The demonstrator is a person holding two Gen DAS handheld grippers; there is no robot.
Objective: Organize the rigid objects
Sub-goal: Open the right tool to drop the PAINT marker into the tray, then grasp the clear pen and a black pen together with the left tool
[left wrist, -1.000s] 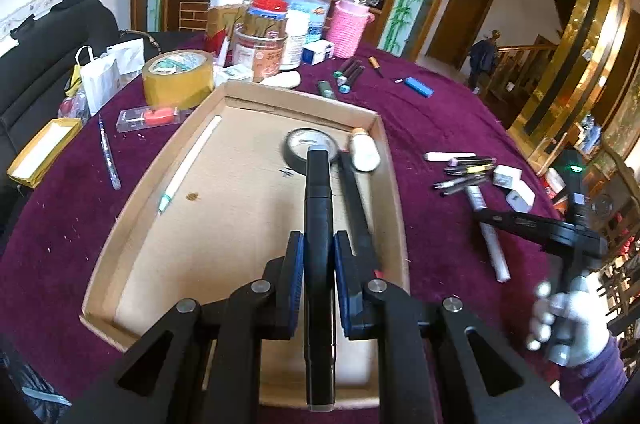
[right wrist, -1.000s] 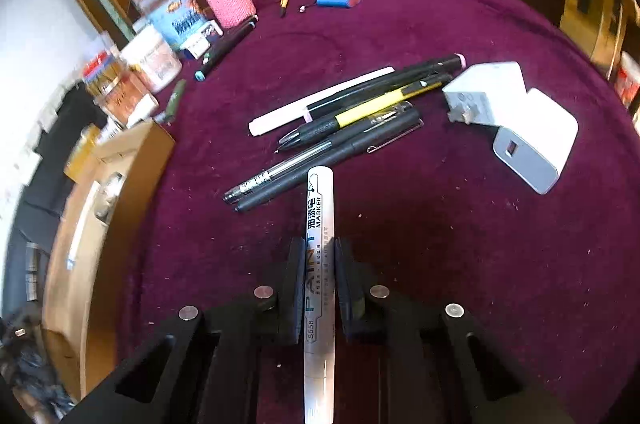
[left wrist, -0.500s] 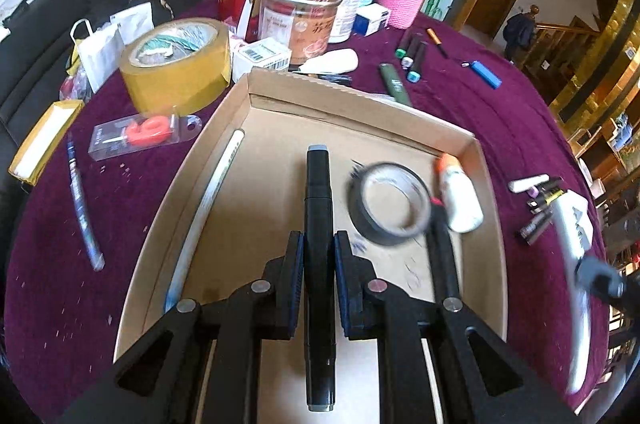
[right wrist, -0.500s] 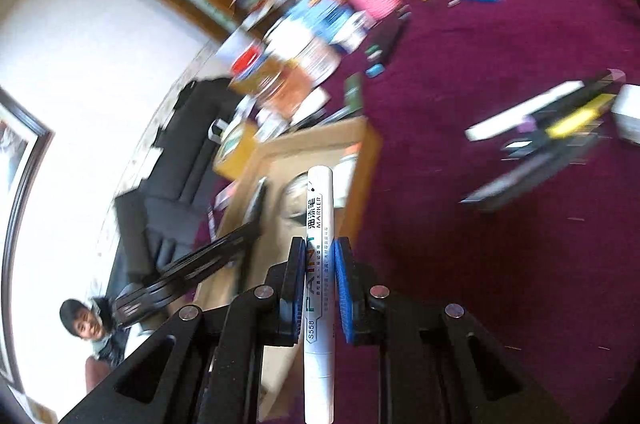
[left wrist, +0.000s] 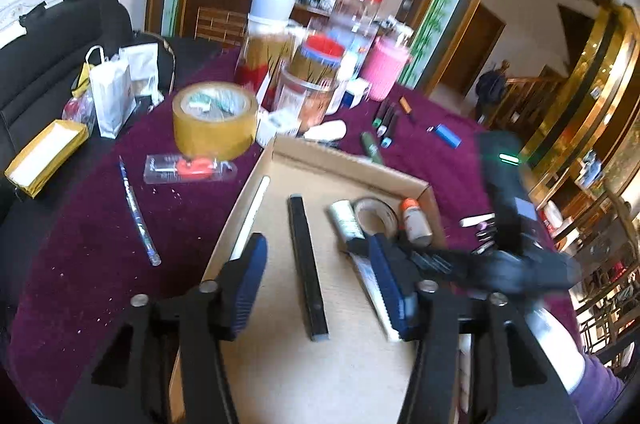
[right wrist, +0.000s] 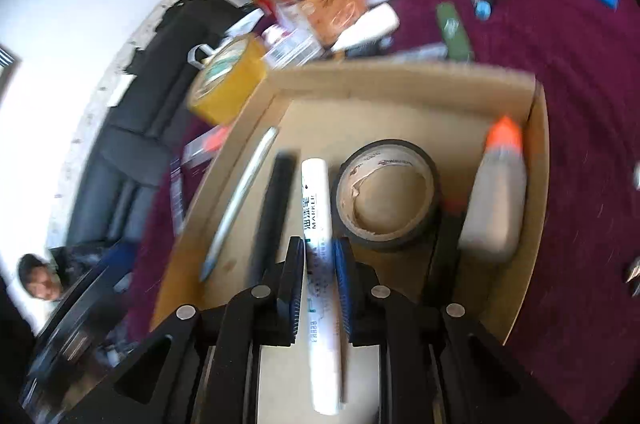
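Table [left wrist: 92, 256], covered in purple cloth, carrying all items below. Cardboard tray [left wrist: 348, 160] near the middle of the table, shallow, open on top. Left hand-held gripper [left wrist: 320, 288] above the near part of the tray, jaws spread wide, grasping nothing. Right hand-held gripper [right wrist: 320, 278] over the tray, jaws closed onto the white marker [right wrist: 320, 224], pointing lengthwise toward the far wall of the tray. Roll of yellow tape [left wrist: 214, 120] standing on the cloth just beyond the tray's left corner. Roll of black tape [right wrist: 386, 194] lying flat inside the tray, just right of the white marker. Glue bottle [right wrist: 496, 192] with orange cap, lying inside against the tray's right wall. Black marker [left wrist: 308, 264] lying free on the tray floor between the left jaws, just left of the white marker in the right wrist view. White pen [left wrist: 250, 218] along the tray's left wall. Blue lighter [left wrist: 446, 135] on the cloth, well beyond the tray.
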